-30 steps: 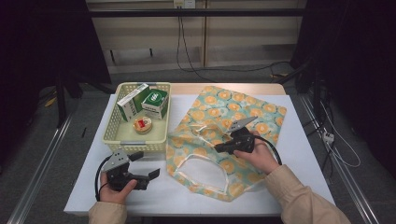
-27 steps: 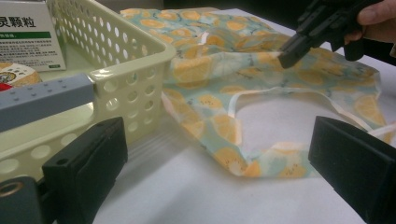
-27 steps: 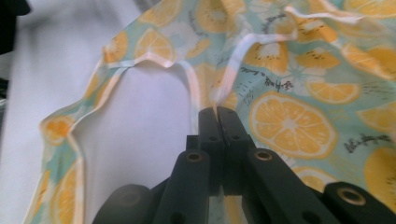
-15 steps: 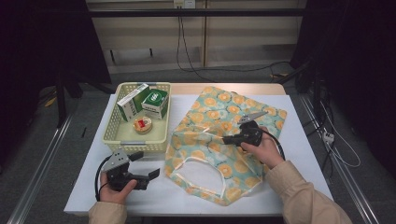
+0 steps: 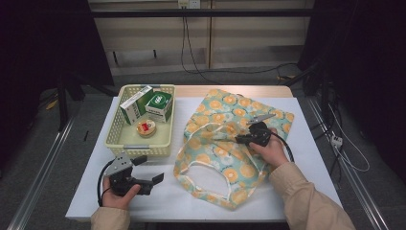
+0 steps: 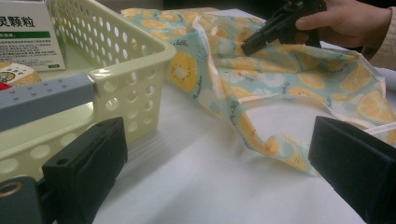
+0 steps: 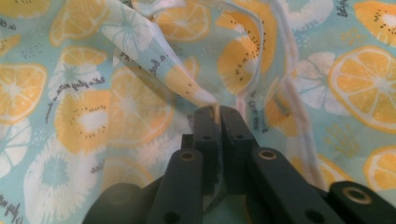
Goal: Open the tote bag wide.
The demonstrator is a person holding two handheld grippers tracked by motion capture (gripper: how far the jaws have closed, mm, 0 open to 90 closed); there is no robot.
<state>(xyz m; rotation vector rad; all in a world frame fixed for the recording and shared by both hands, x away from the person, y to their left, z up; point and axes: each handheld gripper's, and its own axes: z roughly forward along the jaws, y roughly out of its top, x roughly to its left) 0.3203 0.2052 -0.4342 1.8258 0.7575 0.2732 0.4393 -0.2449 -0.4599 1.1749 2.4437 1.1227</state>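
Nearest to us on the white table [image 5: 297, 191], at its front left corner, we list the left gripper [image 5: 152, 175], held in the person's left hand [image 5: 118, 192]. Its jaws stand wide apart with nothing between them, pointing right toward the bag's near edge.

Next, right of centre, we record the fruit-print tote bag [image 5: 225, 158]: pale teal cloth with orange and lemon slices, lying crumpled on the table. Its long axis runs from the near edge of the table to the far edge, leaning a little rightward as it goes. The white-trimmed handle loop [image 5: 203, 165] and mouth point toward us; the closed bottom points away, at the far right.

On the bag's middle we note the right gripper [image 5: 241, 139], in the person's right hand [image 5: 269, 152], pointing left. In the right gripper view its jaws are nearly together, pinching a raised fold of the bag's cloth [image 7: 205, 100]; they have just been easing open slightly with the cloth still between them.

Farther back on the left we enter a cream perforated basket [image 5: 143, 149], just beside the bag. It holds a white-and-green box [image 5: 135, 104], a green box [image 5: 160, 106] leaning next to it, and a small round tin with a red label [image 5: 146, 127] in front of them.
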